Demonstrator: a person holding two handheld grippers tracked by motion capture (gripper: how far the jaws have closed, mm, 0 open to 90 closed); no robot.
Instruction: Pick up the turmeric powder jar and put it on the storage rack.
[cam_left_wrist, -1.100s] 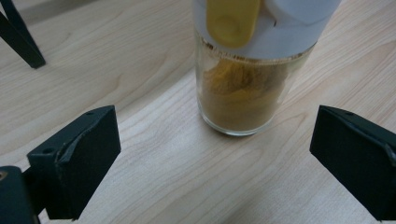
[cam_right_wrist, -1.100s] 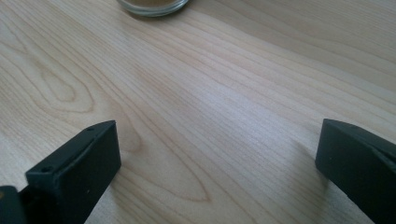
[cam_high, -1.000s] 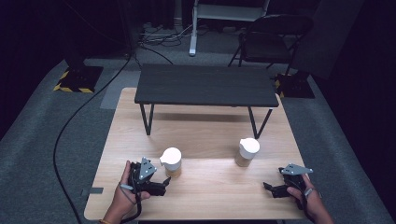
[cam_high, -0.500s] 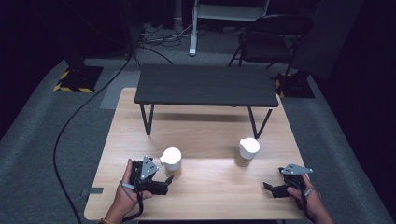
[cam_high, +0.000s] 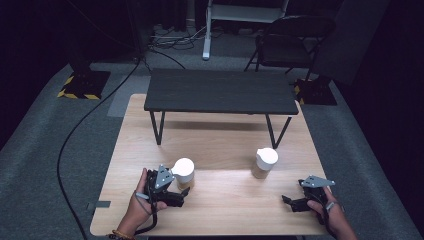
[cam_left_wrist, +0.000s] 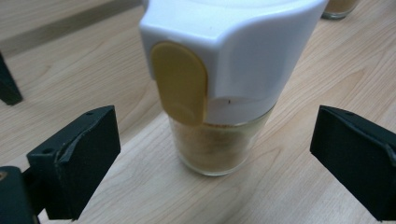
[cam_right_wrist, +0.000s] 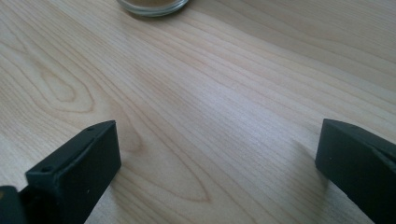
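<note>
Left gripper view: left gripper (cam_left_wrist: 210, 154) released, jaws wide either side of the near jar (cam_left_wrist: 224, 88), not touching. Right gripper (cam_right_wrist: 215, 163) also released over bare counter (cam_right_wrist: 210, 93).

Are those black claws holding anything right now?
No, nothing is held. The left hand-held gripper stands open around a white-capped jar without touching it; the right hand-held gripper is open over bare table.

The top of the near jar's white cap (cam_left_wrist: 233, 51) runs off the upper edge in the left gripper view, the second jar (cam_right_wrist: 152, 5) shows just its glass base in the right gripper view, and the chair (cam_high: 292, 37) fades into darkness.
</note>
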